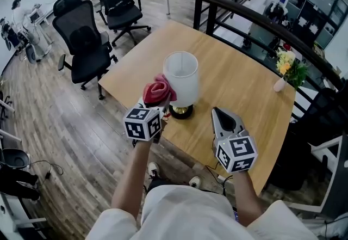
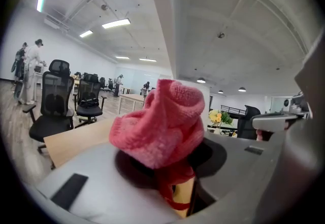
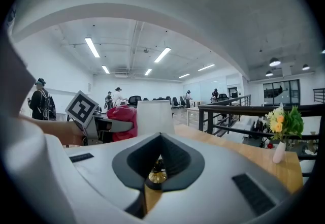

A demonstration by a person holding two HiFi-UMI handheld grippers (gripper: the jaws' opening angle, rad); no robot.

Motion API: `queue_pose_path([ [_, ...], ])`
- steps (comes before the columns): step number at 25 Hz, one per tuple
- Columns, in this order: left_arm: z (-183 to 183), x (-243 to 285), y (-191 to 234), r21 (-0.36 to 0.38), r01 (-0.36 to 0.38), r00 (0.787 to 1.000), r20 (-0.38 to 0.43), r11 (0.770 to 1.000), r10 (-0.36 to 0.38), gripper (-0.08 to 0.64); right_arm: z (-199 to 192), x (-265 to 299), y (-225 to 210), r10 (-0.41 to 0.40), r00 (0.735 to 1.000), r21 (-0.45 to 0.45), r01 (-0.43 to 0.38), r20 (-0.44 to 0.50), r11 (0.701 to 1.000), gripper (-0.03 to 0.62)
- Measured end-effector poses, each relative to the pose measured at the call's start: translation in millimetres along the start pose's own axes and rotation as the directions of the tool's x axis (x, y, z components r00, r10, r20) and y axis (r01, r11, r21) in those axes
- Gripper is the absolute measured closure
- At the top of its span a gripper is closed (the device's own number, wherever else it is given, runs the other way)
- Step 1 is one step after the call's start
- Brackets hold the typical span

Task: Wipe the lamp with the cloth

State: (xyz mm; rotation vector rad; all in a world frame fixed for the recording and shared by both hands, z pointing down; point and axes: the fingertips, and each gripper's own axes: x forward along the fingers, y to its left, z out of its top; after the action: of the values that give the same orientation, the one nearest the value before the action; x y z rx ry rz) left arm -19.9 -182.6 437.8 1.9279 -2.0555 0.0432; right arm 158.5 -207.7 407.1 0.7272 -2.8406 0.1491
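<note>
Wood-grain table (image 1: 239,86) carries the lamp (image 1: 181,78) near its front edge. A small vase of flowers (image 1: 288,70) stands at the far right edge, well apart from the lamp. Black office chairs (image 1: 81,43) stand on the floor to the left, and a dark railing (image 1: 255,16) runs behind the table.

The lamp stands upright with its long axis vertical. Its white shade opens upward above a brass-and-black base (image 1: 181,110).

The left gripper (image 1: 161,107) has its claw pinched on the cloth (image 1: 158,91). The cloth is a bunched pink wad that juts forward from the jaws and shows no clear long axis. It lies at the shade's lower left flank, apparently touching it, and hides part of that flank in the head view.

The right gripper (image 1: 217,112) has its claw pressed together with nothing in it. It sits just right of the base, tips aimed at the base.
</note>
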Motion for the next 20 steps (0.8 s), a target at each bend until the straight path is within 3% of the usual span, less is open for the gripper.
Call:
queue_pose_path([
  [8, -44.1, 5.9, 17.8, -0.016, -0.048, 0.998, -0.047, 0.999, 0.047, 0.391, -6.6, 8.1, 1.0, 0.027, 0.999, -0.001, -0.027, -0.018, 1.000, 0.580],
  [14, -89.8, 3.3, 32.9, -0.001, -0.106, 0.980, -0.169, 0.994, 0.104, 0.391, -7.2, 6.8, -2.2, 0.032, 0.999, 0.001, -0.032, -0.021, 0.999, 0.580],
  [17, -77.3, -4.7, 33.7, 0.027, -0.112, 0.982, -0.147, 0.993, 0.115, 0.393, -5.5, 4.8, -4.5, 0.031, 0.999, 0.001, -0.031, -0.015, 1.000, 0.580],
  [20, -33.0, -17.2, 24.0, 0.087, -0.104, 0.992, -0.067, 0.991, 0.110, 0.391, -5.1, 2.0, -5.6, 0.029, 1.000, 0.004, -0.029, -0.010, 1.000, 0.580],
])
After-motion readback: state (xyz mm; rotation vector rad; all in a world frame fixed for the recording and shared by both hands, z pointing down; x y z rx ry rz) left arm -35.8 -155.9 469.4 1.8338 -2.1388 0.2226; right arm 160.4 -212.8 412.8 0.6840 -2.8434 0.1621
